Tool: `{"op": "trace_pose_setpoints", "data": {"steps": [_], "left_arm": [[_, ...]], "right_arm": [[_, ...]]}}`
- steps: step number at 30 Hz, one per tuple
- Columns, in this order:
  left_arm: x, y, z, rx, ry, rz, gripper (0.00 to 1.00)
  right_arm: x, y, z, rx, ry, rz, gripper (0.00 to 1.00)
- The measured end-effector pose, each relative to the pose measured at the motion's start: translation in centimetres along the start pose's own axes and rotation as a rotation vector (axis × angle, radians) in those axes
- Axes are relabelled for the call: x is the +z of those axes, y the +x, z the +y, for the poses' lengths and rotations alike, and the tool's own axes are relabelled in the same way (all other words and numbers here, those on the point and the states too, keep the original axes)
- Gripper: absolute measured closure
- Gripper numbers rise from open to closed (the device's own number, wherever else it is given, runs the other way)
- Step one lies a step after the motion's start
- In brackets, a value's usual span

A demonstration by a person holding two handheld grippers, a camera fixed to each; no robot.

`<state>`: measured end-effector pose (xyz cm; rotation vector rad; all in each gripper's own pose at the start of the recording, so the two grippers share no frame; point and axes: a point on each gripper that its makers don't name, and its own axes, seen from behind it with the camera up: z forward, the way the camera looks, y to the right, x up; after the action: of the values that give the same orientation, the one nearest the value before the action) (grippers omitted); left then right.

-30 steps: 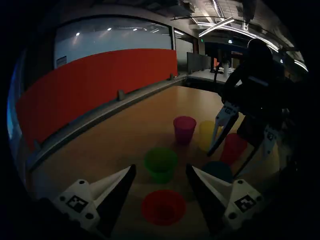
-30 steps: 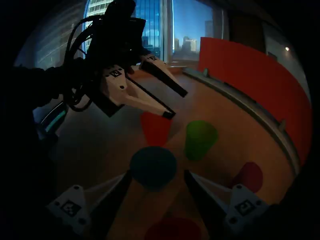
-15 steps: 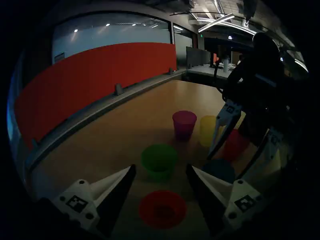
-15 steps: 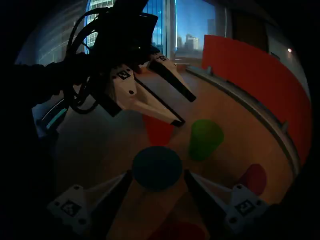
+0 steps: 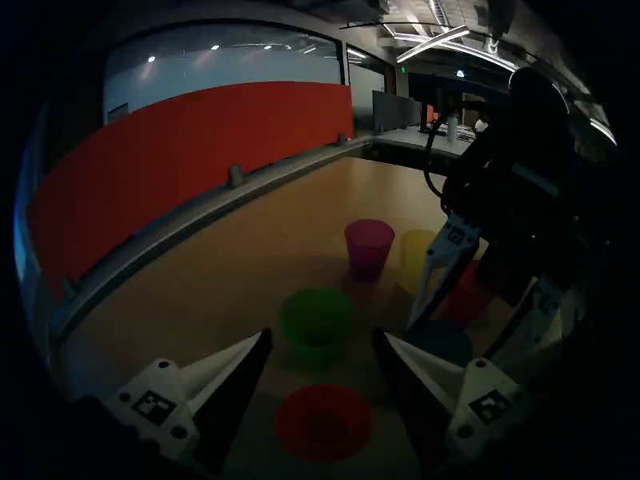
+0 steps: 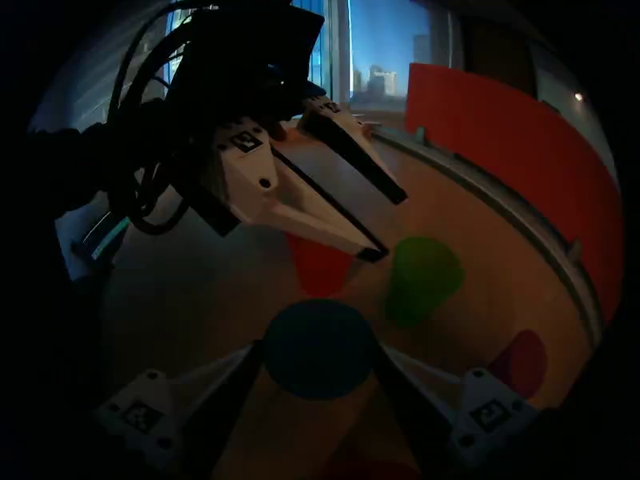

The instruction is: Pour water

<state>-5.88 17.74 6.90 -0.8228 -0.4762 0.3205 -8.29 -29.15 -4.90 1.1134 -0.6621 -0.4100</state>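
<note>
The wooden bench (image 5: 264, 240) runs wide and far. The left tool (image 5: 320, 334) hangs spread above the near red cup (image 5: 322, 420). The right tool (image 6: 316, 348), also spread, has pushed forward. The blue cup (image 6: 318, 360) now sits between its fingers, unpinched, so a grab looks imminent.

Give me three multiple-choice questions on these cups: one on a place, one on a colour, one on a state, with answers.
1. Which cup sits between the right gripper's fingers? A green, B blue, C yellow.
2. What colour is the cup beside the yellow cup, toward the red partition? A magenta, B white, C black.
3. The left gripper is: A shut on a cup, B open and holding nothing, C shut and empty.

Answers: B, the blue cup fills the gap between its fingers. A, the magenta cup stands there. B, its fingers stand wide apart with nothing gripped.
</note>
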Motion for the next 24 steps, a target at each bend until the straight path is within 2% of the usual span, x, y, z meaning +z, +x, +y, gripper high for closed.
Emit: {"op": "trace_pose_setpoints", "data": {"steps": [8, 14, 20, 24], "left_arm": [[0.1, -0.2, 0.0, 0.0, 0.003, -0.003, 0.08], [0.2, -0.4, 0.0, -0.003, 0.002, -0.003, 0.08], [0.2, -0.5, -0.1, -0.003, 0.003, -0.007, 0.08], [0.3, -0.6, 0.0, -0.001, 0.003, -0.013, 0.08]], "right_arm": [[0.7, 0.0, -0.1, 0.035, -0.012, -0.008, 0.04], [0.7, 0.0, -0.1, 0.036, -0.016, -0.007, 0.05], [0.3, 0.0, -0.4, 0.037, -0.009, 0.001, 0.06], [-0.7, 0.4, -0.4, 0.038, -0.012, 0.023, 0.06]]}}
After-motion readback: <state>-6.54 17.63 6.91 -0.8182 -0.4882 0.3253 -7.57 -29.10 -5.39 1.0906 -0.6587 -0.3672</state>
